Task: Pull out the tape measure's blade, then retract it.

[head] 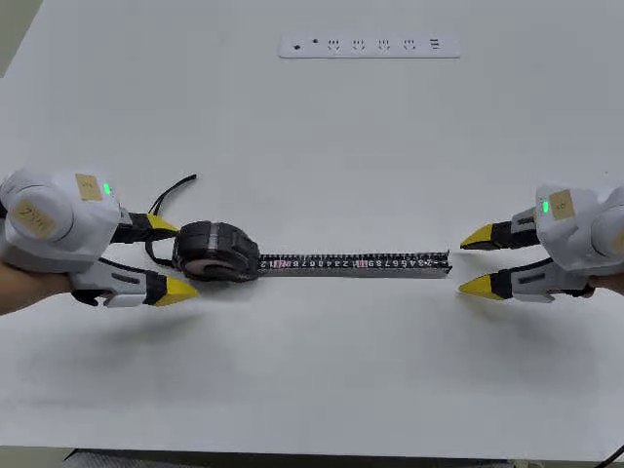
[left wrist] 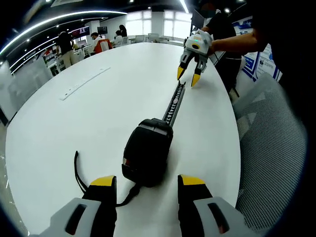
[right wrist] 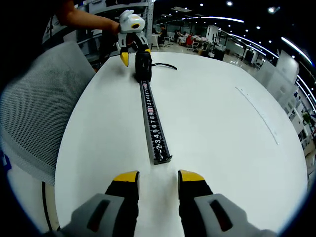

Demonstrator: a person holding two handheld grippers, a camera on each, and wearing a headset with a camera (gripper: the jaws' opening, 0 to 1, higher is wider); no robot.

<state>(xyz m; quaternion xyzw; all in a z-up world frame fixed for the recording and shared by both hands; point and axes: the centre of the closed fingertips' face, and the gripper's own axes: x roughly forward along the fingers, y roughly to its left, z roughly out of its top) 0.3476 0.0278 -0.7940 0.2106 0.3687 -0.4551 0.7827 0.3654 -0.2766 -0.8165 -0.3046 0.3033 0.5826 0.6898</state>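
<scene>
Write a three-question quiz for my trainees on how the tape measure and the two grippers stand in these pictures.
1. True or false: the tape measure's blade lies pulled out, flat on the table.
2. Multiple choice: the right gripper is A) shut on the blade's tip, B) open, just short of the blade's tip, C) lifting the blade off the table.
3. Fill in: the left gripper is open, with the tape measure's ____ at its fingertips.

Key: 1 true; 2 B; 3 case.
</scene>
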